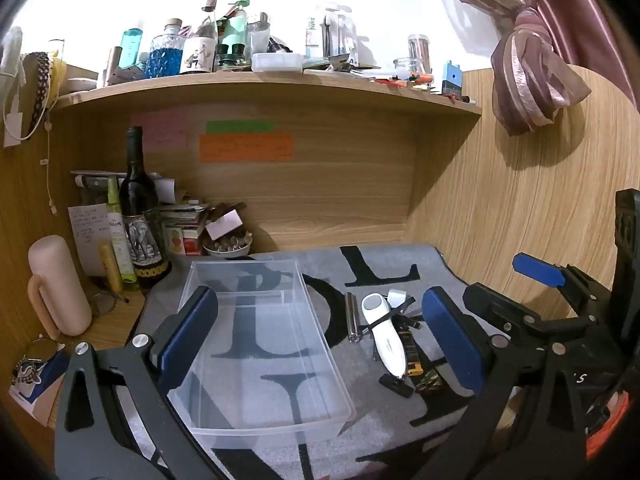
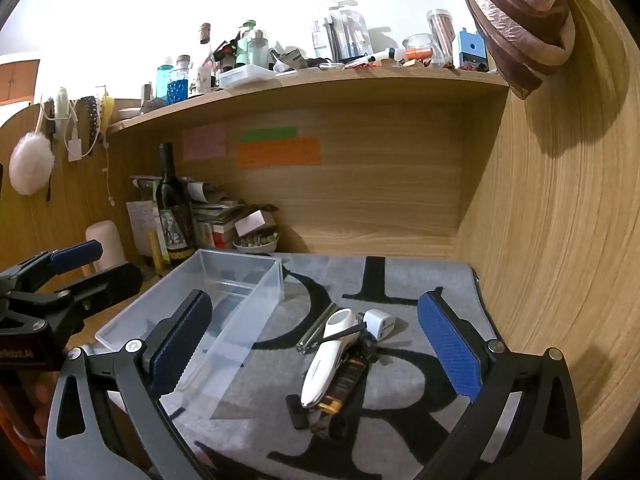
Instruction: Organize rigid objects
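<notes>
Several small items lie heaped on the mat [image 2: 400, 392], topmost a white device [image 2: 328, 356] whose long axis runs toward the camera, just right of the empty bin [image 1: 256, 424]. Right tool [image 2: 316, 356] frames the heap (nearer than the left tool [image 1: 320, 332]); both gape, grasping nothing. Room all round.

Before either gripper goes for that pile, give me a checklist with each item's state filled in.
1. Left gripper open, nothing held: ok.
2. Right gripper open, nothing held: ok.
3. Clear bin upright on the grey mat with nothing inside: ok.
4. Items lying separately for a clean pick: not ok; the white device lies across a dark tube.
5. Metal cylinder free at the pile's edge: ok.
6. White adapter touching the device: cannot tell.
</notes>
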`<state>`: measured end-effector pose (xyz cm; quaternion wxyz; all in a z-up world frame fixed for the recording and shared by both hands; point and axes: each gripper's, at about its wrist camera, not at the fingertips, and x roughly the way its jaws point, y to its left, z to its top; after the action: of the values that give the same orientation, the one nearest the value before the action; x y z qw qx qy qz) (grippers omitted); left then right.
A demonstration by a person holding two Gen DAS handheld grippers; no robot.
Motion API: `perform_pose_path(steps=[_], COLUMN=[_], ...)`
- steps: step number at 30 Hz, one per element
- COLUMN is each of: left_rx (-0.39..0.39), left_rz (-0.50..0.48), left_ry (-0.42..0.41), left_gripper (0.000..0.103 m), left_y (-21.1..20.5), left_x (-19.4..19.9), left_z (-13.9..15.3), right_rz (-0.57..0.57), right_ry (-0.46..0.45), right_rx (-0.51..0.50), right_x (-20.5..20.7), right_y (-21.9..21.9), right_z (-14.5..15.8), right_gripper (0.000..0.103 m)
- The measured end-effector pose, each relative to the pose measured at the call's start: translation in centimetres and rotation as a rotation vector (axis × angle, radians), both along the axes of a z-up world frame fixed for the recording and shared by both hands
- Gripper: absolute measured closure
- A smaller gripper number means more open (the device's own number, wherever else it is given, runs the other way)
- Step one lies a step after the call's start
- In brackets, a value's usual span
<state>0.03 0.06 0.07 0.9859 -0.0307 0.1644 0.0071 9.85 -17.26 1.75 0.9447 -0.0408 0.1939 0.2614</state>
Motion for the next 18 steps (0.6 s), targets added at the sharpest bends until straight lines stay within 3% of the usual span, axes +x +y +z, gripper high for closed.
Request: perform_pose_path(steps=[18], left_rx=[-0.001], left_rz=[-0.002], left_ry=[0.005], left_gripper=[0.0], left_y=[0.09], left_x=[0.39], left_z=[-0.61], right_rz=[0.0], right_ry=[0.0], right_rx=[-0.002], right_x=[0.0], right_y=[0.12], right_z=[0.03], right_gripper=[0.0])
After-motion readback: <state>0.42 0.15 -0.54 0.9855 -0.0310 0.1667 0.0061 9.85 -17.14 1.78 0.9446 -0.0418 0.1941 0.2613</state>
